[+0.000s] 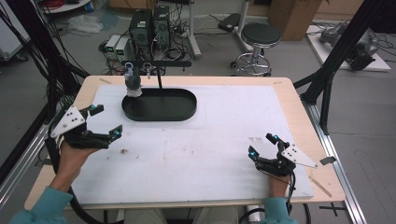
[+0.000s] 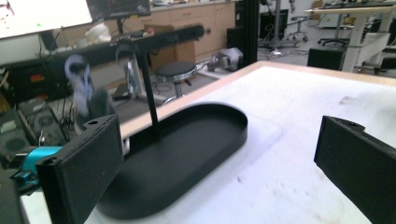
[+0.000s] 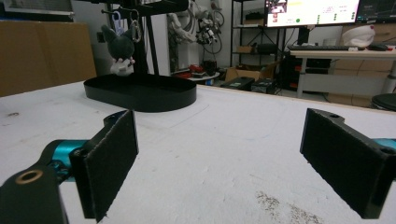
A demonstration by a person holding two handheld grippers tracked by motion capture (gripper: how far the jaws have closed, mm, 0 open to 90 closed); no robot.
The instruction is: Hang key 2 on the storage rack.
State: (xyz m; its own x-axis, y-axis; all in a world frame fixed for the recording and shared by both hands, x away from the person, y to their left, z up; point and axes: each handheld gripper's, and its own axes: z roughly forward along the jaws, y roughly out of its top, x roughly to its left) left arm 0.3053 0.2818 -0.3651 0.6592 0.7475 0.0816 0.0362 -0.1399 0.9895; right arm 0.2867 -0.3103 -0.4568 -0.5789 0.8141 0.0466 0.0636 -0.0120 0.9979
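Light wooden desk (image 1: 299,105), rectangular, pale rim bare on every side around a white sheet (image 1: 224,135) spread over nearly the whole top. On the sheet, toward the far left, a black oval tray (image 1: 184,109) with a low wall, a thin black post (image 1: 159,77) upright from its far edge, a crossbar on top. Near the left front of the sheet, a small brownish crumb (image 1: 124,151); toward the right front, faint dark scuff marks (image 1: 255,139); tray well apart from both.
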